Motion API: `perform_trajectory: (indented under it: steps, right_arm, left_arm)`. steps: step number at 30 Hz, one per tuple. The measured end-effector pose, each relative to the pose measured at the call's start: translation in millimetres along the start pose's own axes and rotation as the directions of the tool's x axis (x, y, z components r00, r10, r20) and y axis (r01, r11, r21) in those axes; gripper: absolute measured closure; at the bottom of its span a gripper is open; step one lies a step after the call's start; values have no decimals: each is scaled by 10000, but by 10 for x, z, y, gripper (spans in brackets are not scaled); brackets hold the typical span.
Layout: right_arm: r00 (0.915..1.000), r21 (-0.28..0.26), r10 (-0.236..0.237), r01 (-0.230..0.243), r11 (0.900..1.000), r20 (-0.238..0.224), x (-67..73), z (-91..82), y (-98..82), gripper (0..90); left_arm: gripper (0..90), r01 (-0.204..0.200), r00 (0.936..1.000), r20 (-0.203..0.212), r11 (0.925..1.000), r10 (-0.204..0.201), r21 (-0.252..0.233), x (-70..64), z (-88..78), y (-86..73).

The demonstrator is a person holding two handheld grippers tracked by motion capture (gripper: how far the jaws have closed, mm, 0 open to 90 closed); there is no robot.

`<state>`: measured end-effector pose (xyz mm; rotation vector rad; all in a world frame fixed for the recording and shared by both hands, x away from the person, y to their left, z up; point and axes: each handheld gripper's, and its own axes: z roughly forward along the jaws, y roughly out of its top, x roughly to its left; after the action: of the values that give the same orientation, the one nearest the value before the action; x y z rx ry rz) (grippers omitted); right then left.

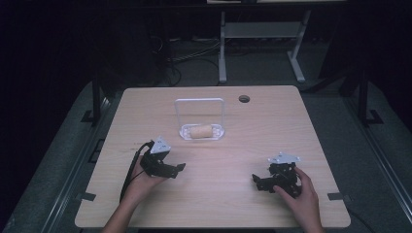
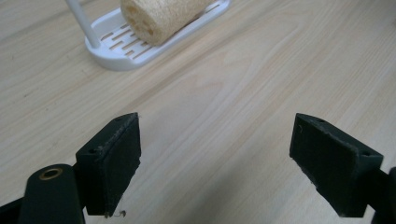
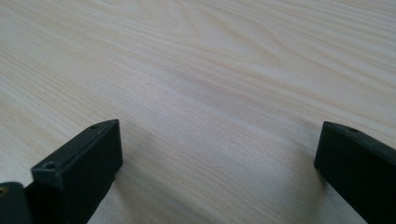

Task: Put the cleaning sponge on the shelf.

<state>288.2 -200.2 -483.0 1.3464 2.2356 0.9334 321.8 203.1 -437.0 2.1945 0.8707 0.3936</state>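
Note:
A tan loofah roll (image 1: 200, 131) lies on its side in a white slotted tray (image 1: 184, 132) with a tall white loop handle (image 1: 199, 100), at the middle of the wooden table. In the left gripper view the loofah (image 2: 159, 16) and tray (image 2: 116, 53) sit at the top left, well beyond the jaws. My left gripper (image 1: 177, 168) rests low at the table's front left, open, nothing between its jaws (image 2: 215, 163). My right gripper (image 1: 257, 182) sits at the front right, open over bare wood (image 3: 217, 172).
The light wooden table (image 1: 214, 204) has a round cable hole (image 1: 244, 98) near its back edge. Beyond the table stand a white desk frame (image 1: 262, 34) and dark cables on the floor. Black rails run along both sides.

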Motion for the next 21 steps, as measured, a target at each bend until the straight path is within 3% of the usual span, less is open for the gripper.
perform_trajectory:
  steps: [15, 21]
  right_arm:
    - [10000, 4, 0, 0, 10000, 1, 0, 0, 0, 6]
    - [10000, 13, 32, -32, 10000, 0, 2, -1, 1, 5]
  left_arm:
    - [162, 51, 9994, -351, 9996, -61, -286, -12, -191, -276]
    - [162, 27, 9986, -532, 10000, -31, -84, 5, -243, -393]
